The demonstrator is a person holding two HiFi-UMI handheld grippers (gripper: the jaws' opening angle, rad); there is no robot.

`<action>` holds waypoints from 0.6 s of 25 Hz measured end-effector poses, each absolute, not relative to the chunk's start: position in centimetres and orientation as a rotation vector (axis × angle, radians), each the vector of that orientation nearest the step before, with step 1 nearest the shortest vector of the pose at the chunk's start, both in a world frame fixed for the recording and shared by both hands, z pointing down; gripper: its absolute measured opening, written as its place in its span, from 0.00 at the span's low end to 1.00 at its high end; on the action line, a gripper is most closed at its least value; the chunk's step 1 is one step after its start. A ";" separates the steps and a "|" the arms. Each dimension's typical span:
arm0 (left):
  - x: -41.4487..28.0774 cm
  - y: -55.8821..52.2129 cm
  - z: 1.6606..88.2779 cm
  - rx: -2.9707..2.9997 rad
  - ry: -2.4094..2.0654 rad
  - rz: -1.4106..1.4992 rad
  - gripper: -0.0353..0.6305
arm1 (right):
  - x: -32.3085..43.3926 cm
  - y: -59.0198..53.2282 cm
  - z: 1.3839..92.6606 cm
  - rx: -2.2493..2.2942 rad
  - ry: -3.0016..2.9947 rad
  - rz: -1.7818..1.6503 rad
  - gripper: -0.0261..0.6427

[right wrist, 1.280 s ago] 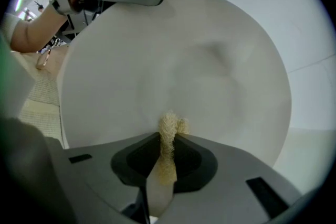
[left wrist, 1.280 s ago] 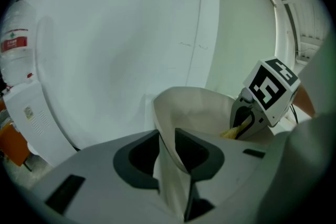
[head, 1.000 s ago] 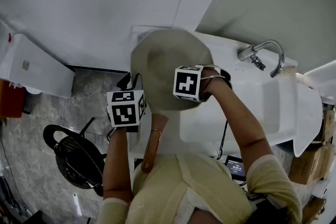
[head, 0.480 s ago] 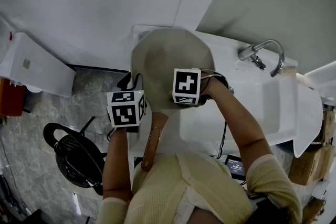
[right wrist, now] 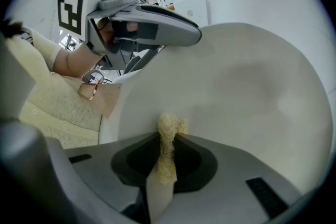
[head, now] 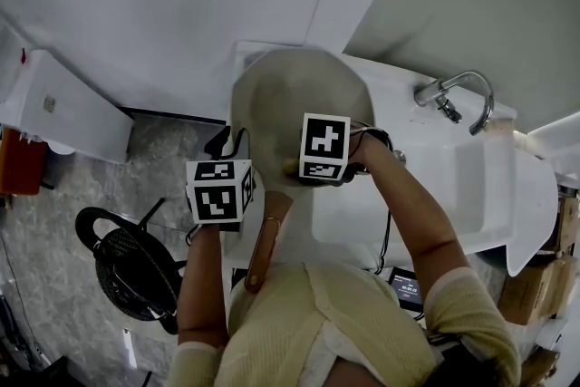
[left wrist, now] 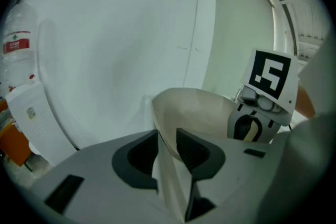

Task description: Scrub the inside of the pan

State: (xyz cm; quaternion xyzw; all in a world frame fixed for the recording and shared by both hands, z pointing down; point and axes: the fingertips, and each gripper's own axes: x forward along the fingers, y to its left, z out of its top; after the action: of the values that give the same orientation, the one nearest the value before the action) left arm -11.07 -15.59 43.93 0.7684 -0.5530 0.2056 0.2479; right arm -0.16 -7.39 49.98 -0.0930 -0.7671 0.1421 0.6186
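A cream pan is held tilted above the sink's left end, its brown handle pointing back at the person. My left gripper is shut on the pan's rim, and its marker cube shows left of the handle. My right gripper is shut on a pale fibrous scrubber, whose tip is pressed against the pan's inside. The right marker cube sits over the pan's lower part, and the scrubber is hidden in the head view.
A white sink with a chrome tap lies to the right of the pan. On the stone floor at the left stands a black fan. White walls rise behind the pan. A white cabinet is at far left.
The right gripper's cube has turned and shifted a little over the pan's inside. The left gripper and the pan have stayed almost still.
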 end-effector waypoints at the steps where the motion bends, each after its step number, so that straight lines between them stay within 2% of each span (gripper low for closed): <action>1: -11.1 -15.4 43.8 2.095 -1.510 0.561 0.28 | -0.3 -7.3 49.9 -0.219 -1.768 0.327 0.16; 15: -11.1 -13.9 43.3 2.096 -1.521 0.558 0.28 | -2.1 -6.6 48.2 -0.240 -1.845 0.293 0.16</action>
State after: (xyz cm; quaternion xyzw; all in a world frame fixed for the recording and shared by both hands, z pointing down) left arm -11.05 -13.86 43.31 0.7674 -0.5568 0.2041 0.2437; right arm -2.06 -6.63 48.23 -0.1031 -0.7919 0.1259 0.5885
